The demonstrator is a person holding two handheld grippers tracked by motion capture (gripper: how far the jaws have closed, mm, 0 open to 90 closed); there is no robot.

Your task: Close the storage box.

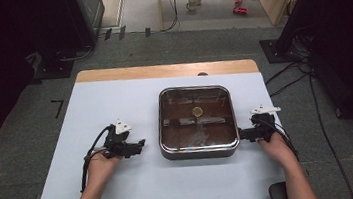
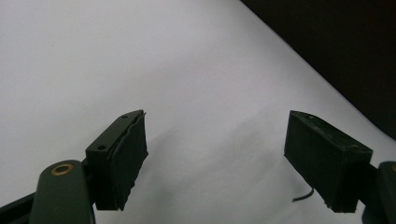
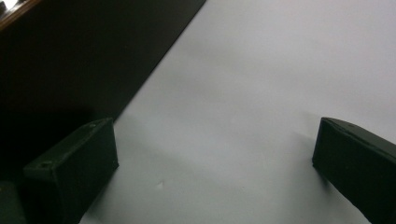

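A square metal pan (image 1: 200, 153) with a dark, shiny inside stands in the middle of the white table cover. A small round pale thing (image 1: 197, 110) shows near the pan's centre. My left gripper (image 1: 139, 145) lies low over the cover, left of the pan, and points at it across a gap. In the left gripper view its jaws (image 2: 215, 140) stand wide apart with only white cover between them, and the pan's dark wall (image 2: 336, 46) fills the upper right. My right gripper (image 1: 242, 133) sits at the pan's right side. Its jaws (image 3: 217, 140) are open with nothing between them, beside the dark wall (image 3: 84, 56).
The white cover (image 1: 114, 101) spreads over a wooden table whose back edge (image 1: 161, 71) shows bare. Grey floor surrounds the table, with cables (image 1: 292, 73) at the right and dark stands (image 1: 54, 63) at the back left.
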